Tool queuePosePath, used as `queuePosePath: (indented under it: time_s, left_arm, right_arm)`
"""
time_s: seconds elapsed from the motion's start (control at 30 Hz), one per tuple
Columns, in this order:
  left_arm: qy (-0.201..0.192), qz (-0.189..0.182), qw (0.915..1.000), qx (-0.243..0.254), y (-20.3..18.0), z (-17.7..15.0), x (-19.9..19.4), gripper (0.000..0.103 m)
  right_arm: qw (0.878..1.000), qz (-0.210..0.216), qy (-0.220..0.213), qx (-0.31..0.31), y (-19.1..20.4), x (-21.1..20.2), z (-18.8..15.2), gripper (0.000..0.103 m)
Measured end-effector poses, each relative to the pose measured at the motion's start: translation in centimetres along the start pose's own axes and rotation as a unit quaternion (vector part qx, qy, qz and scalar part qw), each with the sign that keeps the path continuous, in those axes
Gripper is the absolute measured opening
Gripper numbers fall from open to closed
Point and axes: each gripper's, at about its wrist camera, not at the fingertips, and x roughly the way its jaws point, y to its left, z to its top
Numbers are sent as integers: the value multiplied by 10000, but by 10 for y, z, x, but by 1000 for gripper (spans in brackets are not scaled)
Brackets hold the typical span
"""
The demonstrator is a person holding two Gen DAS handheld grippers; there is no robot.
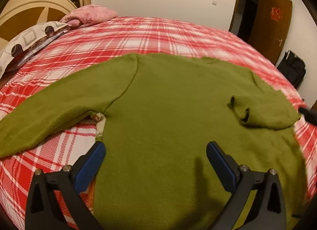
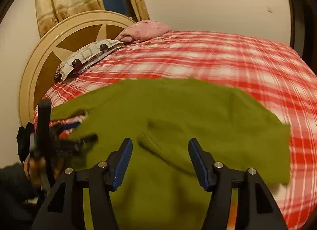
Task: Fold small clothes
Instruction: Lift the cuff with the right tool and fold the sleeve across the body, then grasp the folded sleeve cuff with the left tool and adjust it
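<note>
A green sweater (image 1: 168, 101) lies flat on the red plaid bed (image 1: 138, 33). One sleeve (image 1: 45, 115) stretches out to the left. The other sleeve is folded in over the body, its cuff (image 1: 240, 112) on the chest. My left gripper (image 1: 155, 147) is open above the sweater's lower body, and its left finger (image 1: 93, 162) is over the side edge. In the right wrist view my right gripper (image 2: 160, 143) is open over the sweater (image 2: 178, 107) with the blurred ribbed cuff (image 2: 148, 141) lying loose between its fingers. Its tip (image 1: 309, 114) shows at the right edge.
Pillows (image 1: 25, 41) and a pink cushion (image 1: 91, 15) lie by the round headboard (image 1: 29, 10). A brown door (image 1: 271, 24) and a black bag (image 1: 293, 67) are at the far right. A pale patterned cloth (image 1: 99, 125) peeks from under the sweater. A hand (image 2: 33, 168) holds the left gripper (image 2: 65, 144).
</note>
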Motion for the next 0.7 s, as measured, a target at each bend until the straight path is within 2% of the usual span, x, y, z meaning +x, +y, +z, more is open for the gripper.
queuePosePath:
  time_s: [0.1,0.2,0.27,0.3,0.37,0.4,0.43,0.53,0.6,0.7]
  left_arm:
    - [-36,-239,9997,-97,-14,12,-10,103]
    - [-97,-341,9991,252,-49,25,-14,103]
    - [2,-378,9986,357,-67,32,-8,100]
    - [-1,-373,9983,442,-76,35,-5,93]
    - [75,-259,9974,665,-98,41,7,89]
    - [161,-305,9973,643,-102,44,13,88]
    - [284,-380,9972,576,-108,46,22,82]
    - [659,-622,9954,322,-120,53,44,62]
    - [767,-737,9941,217,-131,54,55,59]
    - [1104,-831,9904,72,-138,50,74,44]
  right_arm:
    - [9978,-201,-335,542,-43,-27,-17,60]
    - [9843,-973,-779,1248,-91,-53,-36,60]
    - [9763,-1162,-963,1549,-109,-61,-47,62]
    - [9723,-1246,-1035,1684,-118,-64,-52,62]
    - [9652,-1356,-1124,1931,-129,-65,-65,62]
    - [9626,-1359,-1153,2041,-133,-64,-71,62]
    - [9614,-1399,-1142,2075,-138,-65,-71,62]
    - [9614,-1431,-1053,2100,-139,-56,-69,62]
    - [9629,-1430,-997,2062,-139,-54,-71,62]
    - [9627,-1419,-1026,2062,-140,-54,-72,62]
